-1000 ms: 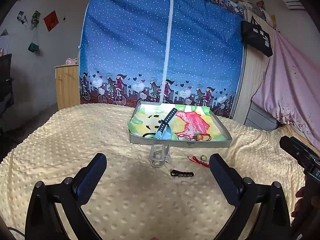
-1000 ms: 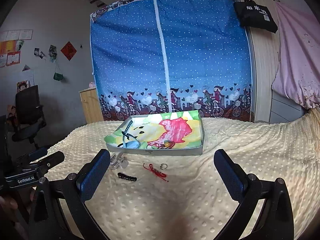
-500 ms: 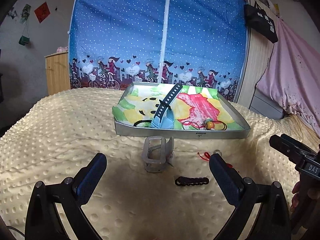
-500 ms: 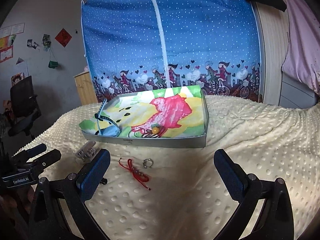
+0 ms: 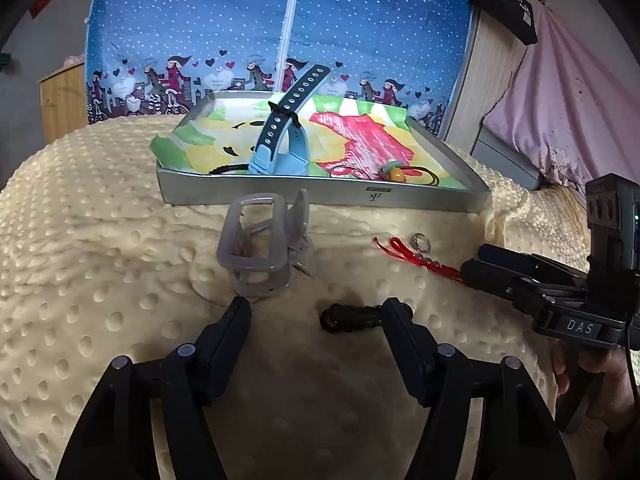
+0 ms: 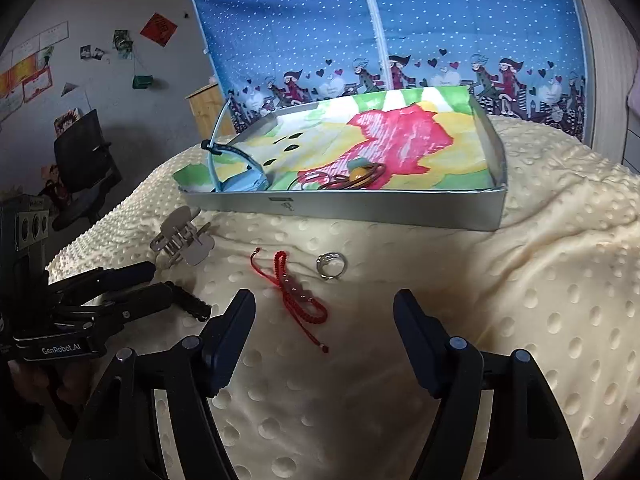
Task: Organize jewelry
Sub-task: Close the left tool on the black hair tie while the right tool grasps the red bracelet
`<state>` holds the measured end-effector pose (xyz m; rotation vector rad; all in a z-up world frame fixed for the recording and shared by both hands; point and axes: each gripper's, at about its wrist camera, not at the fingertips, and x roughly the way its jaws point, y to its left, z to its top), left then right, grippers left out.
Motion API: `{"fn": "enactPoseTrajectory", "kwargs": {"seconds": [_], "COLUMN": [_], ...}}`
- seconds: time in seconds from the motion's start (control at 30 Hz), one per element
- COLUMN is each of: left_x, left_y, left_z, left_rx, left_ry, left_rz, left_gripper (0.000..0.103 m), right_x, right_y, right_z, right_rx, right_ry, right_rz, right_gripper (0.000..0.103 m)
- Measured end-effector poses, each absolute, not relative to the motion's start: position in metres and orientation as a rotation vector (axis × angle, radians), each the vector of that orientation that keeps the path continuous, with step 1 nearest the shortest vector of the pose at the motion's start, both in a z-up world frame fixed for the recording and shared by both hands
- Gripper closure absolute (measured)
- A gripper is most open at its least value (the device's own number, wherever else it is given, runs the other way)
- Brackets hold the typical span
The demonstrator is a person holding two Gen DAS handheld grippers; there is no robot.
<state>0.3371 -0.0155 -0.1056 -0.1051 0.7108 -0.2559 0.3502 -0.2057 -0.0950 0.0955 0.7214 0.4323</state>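
A grey tray (image 5: 320, 197) (image 6: 344, 210) with a colourful liner stands on the cream bedspread and holds a blue watch (image 5: 284, 140) and a beaded cord (image 5: 384, 172). In front of it lie a clear hair claw (image 5: 260, 248) (image 6: 182, 238), a black hair clip (image 5: 350, 318) (image 6: 192, 304), a red cord bracelet (image 5: 416, 258) (image 6: 298, 296) and a silver ring (image 5: 422, 242) (image 6: 331, 266). My left gripper (image 5: 316, 318) is open, low over the bed, its right finger touching the black clip. My right gripper (image 6: 324, 312) is open around the red bracelet's near end.
A blue dotted curtain hangs behind the bed. A wooden cabinet (image 5: 64, 100) stands at the back left and a pink cloth (image 5: 568, 92) hangs at the right. A black office chair (image 6: 86, 164) stands left of the bed.
Both grippers have moved forward and down towards the loose items. The left one now reaches the black clip and the right one reaches the red bracelet. Both stay open.
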Motion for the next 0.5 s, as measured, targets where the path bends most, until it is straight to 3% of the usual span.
{"fn": "enactPoseTrajectory", "kwargs": {"seconds": [0.07,0.3,0.5], "left_x": [0.337,0.344,0.341], "left_y": [-0.018,-0.025,-0.025], "left_z": [-0.107,-0.113,-0.114], "left_rx": [-0.105,-0.090,-0.099], "left_ry": [0.711,0.735,0.738], "left_rz": [-0.291,-0.350,-0.400], "left_gripper": [0.040,0.052,0.070], "right_x": [0.354,0.363,0.363], "right_y": [-0.200,-0.193,-0.192], "right_z": [-0.098,-0.108,-0.112], "right_rx": [0.088,0.104,0.122], "right_ry": [0.734,0.772,0.780], "right_rz": [0.454,0.501,0.515], "right_gripper": [0.051,0.059,0.069]}}
